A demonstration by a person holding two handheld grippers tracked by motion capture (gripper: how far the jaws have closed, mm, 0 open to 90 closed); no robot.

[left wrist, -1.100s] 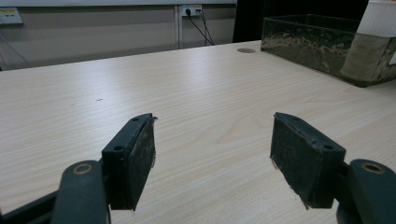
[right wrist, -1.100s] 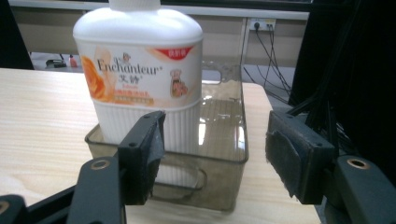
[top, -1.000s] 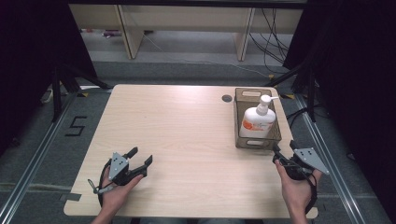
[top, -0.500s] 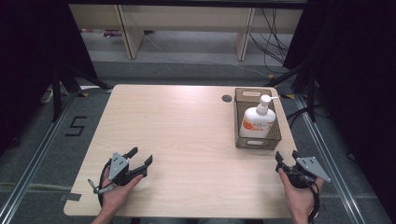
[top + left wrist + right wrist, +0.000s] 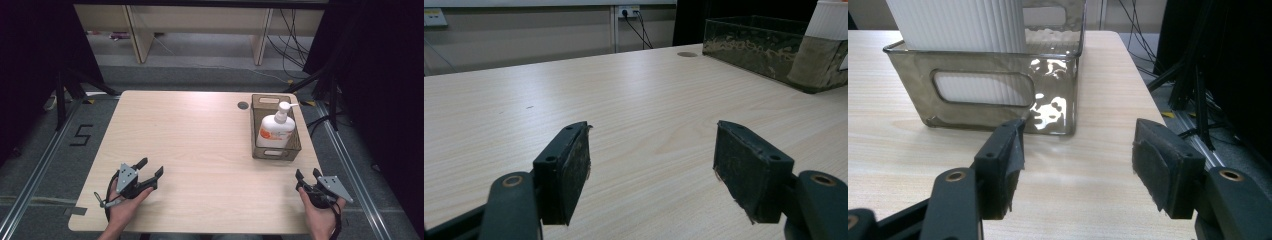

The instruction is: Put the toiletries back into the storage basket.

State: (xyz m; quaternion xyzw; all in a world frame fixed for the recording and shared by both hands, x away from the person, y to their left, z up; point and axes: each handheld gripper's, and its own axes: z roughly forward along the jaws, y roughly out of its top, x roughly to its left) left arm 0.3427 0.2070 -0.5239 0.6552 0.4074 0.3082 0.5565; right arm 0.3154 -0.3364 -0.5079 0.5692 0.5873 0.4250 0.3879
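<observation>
Standing upright inside the one smoky transparent plastic bin [image 5: 295, 146] at the table's far right is a single white pump bottle with an orange label [image 5: 274, 131], its long axis vertical. It lies straight ahead of the right gripper [image 5: 305, 175], which rests near the front edge just short of the bin and is clearly the nearer one; the left gripper [image 5: 150, 168] sits well apart at the front left of the pale wooden table [image 5: 190, 140]. Both grippers have their jaws spread wide and hold nothing.
</observation>
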